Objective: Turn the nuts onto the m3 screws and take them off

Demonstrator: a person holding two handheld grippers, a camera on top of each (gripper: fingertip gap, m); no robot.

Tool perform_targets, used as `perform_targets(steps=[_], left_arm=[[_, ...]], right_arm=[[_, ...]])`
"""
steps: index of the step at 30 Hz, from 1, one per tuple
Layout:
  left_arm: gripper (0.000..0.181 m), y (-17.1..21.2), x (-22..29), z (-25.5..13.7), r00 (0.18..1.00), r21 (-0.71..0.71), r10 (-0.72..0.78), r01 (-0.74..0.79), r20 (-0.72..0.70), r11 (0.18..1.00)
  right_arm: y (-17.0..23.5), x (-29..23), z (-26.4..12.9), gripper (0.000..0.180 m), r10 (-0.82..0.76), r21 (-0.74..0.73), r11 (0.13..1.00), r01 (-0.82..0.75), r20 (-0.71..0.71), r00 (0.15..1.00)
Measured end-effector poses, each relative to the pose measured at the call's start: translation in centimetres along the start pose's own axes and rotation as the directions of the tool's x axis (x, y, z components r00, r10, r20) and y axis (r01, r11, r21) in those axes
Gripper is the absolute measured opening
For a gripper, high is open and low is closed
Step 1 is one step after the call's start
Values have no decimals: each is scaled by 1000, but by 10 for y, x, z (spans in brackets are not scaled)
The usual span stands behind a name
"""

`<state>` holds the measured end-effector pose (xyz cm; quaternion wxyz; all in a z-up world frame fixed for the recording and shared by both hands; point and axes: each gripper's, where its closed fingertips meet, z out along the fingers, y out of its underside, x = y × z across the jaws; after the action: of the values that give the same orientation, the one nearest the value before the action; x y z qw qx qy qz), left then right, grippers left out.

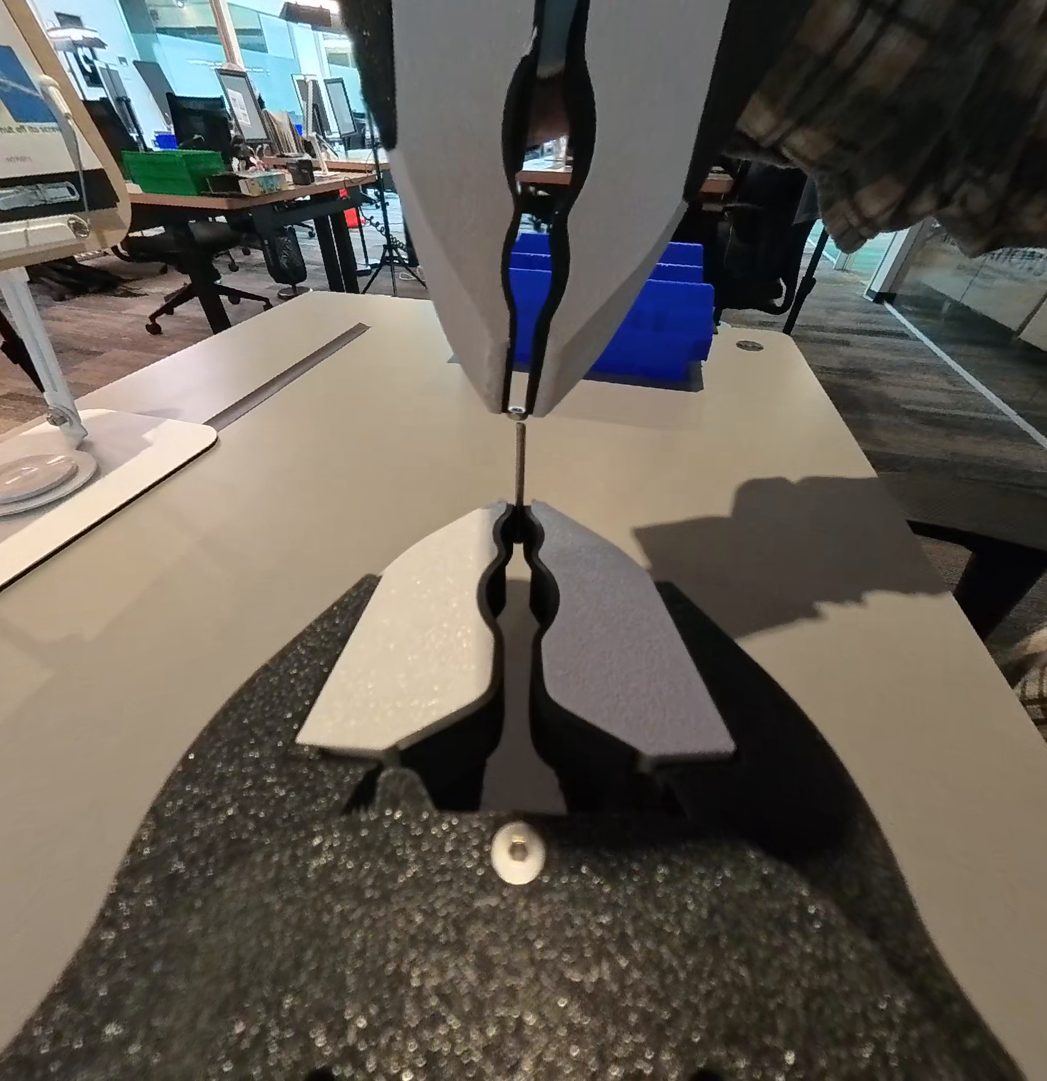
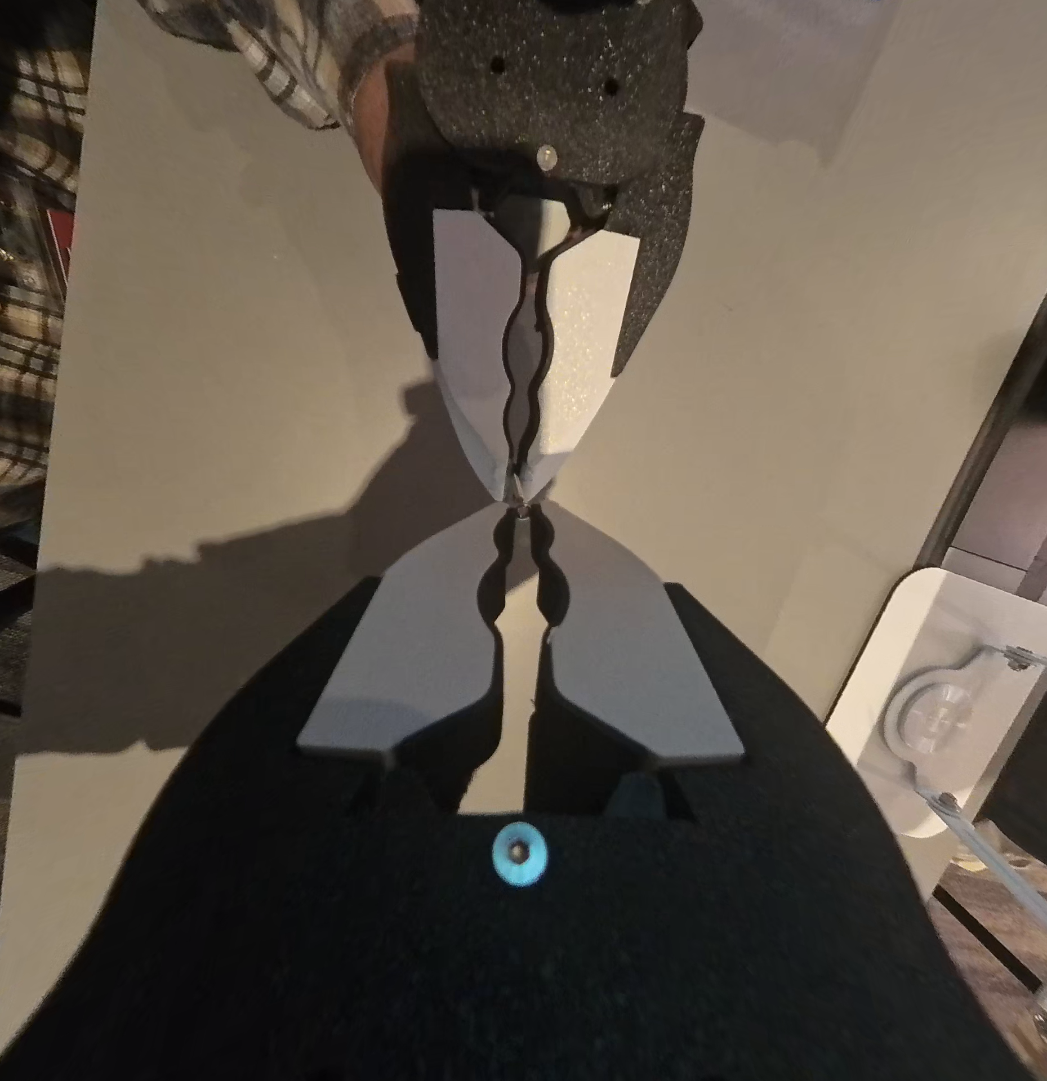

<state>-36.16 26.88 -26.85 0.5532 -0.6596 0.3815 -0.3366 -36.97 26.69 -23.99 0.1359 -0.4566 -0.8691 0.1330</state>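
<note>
Left gripper clamps the M3 screw by its base, right gripper pinches the nut at its tip above the table; tiny, stiff, slippery steel—grip nut flats.

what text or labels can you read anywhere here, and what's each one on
Framed sign, upper left in the left wrist view: printed lines by a blue picture; I won't quote them.
Glass wall, far right in that view: lettering too blurred to read.
Right wrist view: no writing.
</note>
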Motion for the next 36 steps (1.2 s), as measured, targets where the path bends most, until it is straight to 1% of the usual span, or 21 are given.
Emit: perform_targets(steps=[23, 33, 36], left_arm=[[2, 1, 1, 0, 1000, -16, 9, -9, 0, 1000], [1, 5, 3, 2, 999, -54, 34, -34, 3, 998], [2, 7, 4, 3, 998, -81, 63, -62, 11, 995]], right_arm=[[-1, -2, 4, 5, 2, -13, 1000, -1, 26, 1000], [2, -6, 6, 5, 24, -29, 999, -22, 61, 998], [4, -8, 7, 5, 39, -53, 998, -35, 89, 995]])
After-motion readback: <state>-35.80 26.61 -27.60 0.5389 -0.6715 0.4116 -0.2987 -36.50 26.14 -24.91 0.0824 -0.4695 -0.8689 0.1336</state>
